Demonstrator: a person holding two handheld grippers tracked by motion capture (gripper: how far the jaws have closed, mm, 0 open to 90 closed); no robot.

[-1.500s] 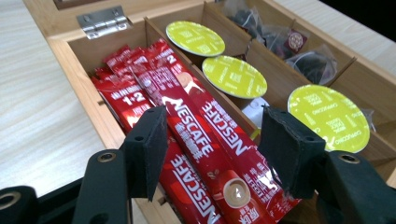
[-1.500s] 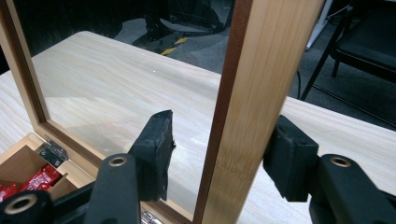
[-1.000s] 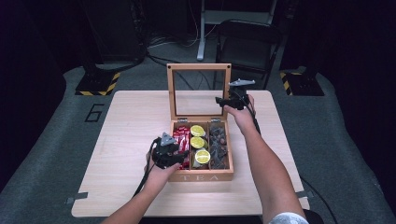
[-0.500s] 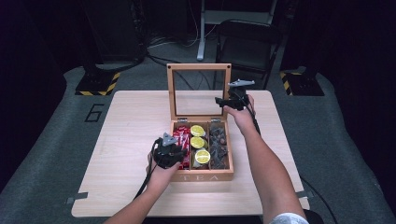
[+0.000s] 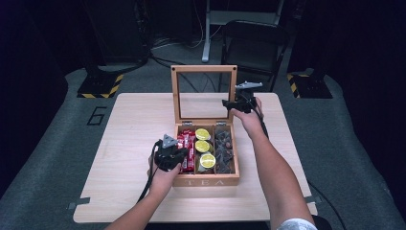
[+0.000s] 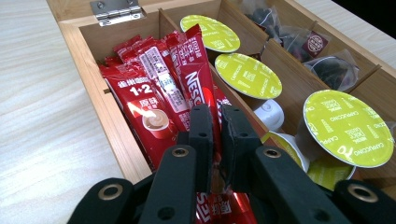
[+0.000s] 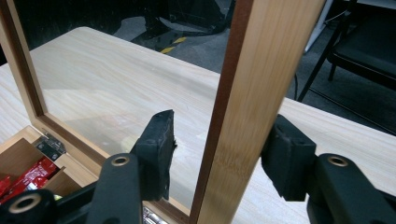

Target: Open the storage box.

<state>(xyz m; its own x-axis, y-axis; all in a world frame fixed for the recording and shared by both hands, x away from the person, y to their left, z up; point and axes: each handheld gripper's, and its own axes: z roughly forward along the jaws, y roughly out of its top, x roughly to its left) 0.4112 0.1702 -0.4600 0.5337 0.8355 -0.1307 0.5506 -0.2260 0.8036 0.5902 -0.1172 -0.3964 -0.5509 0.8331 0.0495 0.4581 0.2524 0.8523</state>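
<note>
- Desk (image 5: pixel 129 143): the wooden tea box (image 5: pixel 206 181) sits at its centre, with 3 compartments.
- Lid (image 5: pixel 204 69): stands upright at 12 o'clock; the right claw (image 7: pixel 219 154) straddles its side rail, jaws just closing in, not yet pressing.
- Nescafé sachet (image 6: pixel 201 84): in the 9 o'clock compartment, clenched by the left claw (image 6: pixel 217 135), which has just closed.
- Next, I judge: lift the sachet straight out.

"tea" on box (image 5: pixel 206 182), "nescafé" on red sachets (image 6: pixel 159 100), "cappuccino" on pods (image 6: pixel 348 128)
</note>
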